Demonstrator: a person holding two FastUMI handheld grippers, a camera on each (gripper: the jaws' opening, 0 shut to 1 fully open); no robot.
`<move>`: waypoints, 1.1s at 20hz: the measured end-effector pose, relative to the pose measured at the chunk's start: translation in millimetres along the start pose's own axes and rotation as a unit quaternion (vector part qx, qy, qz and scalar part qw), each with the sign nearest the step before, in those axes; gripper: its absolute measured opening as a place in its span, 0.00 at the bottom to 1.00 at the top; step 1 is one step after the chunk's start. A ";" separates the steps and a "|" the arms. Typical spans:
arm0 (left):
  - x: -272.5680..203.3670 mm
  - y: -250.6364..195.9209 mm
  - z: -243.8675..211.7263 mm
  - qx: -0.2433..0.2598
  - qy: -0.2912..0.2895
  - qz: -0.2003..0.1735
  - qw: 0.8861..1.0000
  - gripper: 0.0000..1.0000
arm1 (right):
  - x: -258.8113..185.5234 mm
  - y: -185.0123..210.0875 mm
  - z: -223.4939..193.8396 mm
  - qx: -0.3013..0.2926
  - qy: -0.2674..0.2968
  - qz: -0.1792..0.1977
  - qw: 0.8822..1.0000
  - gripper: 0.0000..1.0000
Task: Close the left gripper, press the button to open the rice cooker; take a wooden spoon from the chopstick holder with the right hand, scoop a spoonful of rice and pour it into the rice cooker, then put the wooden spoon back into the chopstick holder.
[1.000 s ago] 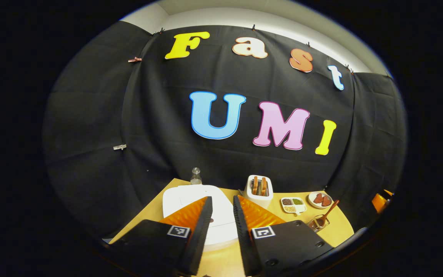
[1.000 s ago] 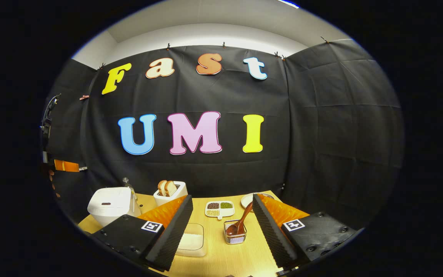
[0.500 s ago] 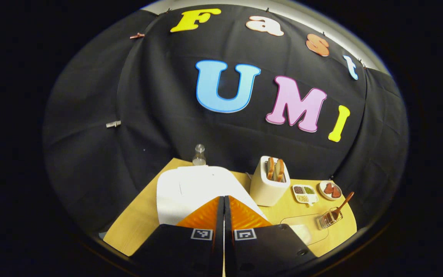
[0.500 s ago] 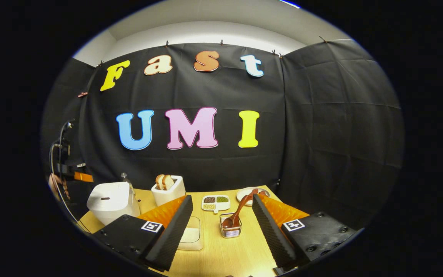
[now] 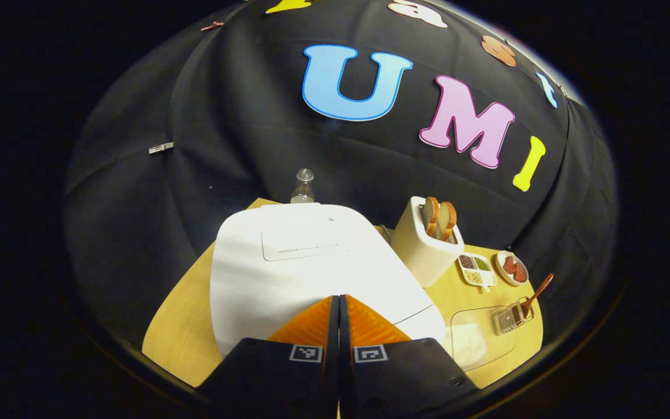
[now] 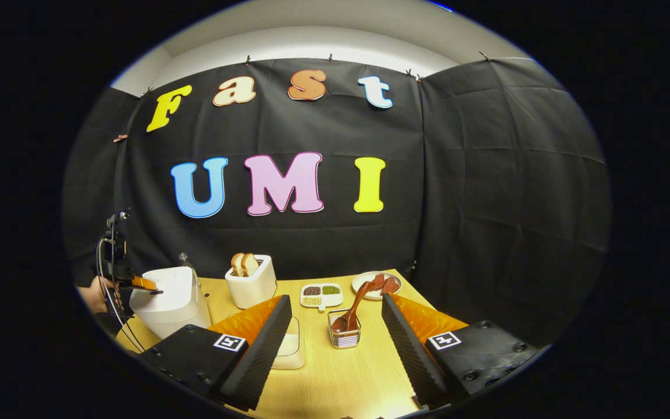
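I saw a toaster (image 6: 250, 286) with two bread slices (image 6: 242, 263) at mid-frame, a divided dish of beans (image 6: 321, 294) right of it, and a bottle (image 5: 303, 186) behind, on the surface (image 6: 341, 372).

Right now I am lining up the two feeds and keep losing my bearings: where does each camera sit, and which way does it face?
Left gripper view: rides the left gripper, angled down over the white rice cooker; its own fingers show pressed together.
Right gripper view: rides the right gripper, facing across the table at the chopstick holder with the wooden spoon; its own fingers stand apart.
Shared: rice cooker, toaster, chopstick holder, wooden spoon. The right gripper view also catches the left gripper over the cooker and the hand holding it.
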State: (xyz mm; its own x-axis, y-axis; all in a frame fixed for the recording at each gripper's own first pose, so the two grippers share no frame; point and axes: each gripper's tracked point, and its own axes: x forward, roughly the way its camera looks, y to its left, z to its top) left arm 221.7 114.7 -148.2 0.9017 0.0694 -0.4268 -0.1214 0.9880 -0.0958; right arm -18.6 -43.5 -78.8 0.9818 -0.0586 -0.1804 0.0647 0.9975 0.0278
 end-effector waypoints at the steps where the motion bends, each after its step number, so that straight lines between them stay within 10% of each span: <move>1: -1.2 -1.4 -0.3 0.008 -0.002 -0.002 1.000 0.06 | -1.9 -1.0 -1.9 -0.002 0.003 -0.004 1.000 0.98; 10: -1.5 -0.5 -6.5 -0.024 -0.009 -0.024 0.999 0.06 | -22.1 -20.8 -25.9 -0.023 0.035 -0.055 0.998 0.98; 22: -151.1 -18.8 66.5 -0.003 -0.193 0.021 0.981 0.06 | 29.4 -0.9 -2.7 -0.024 0.006 0.010 1.000 0.98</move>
State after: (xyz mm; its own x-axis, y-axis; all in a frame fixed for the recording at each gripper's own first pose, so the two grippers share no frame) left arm 115.3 94.8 -22.1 0.9857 0.1580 -0.0587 -0.1629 0.9824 -0.0916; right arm 9.8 -46.1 -86.8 0.9805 -0.0382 -0.1929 0.0361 0.9992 -0.0146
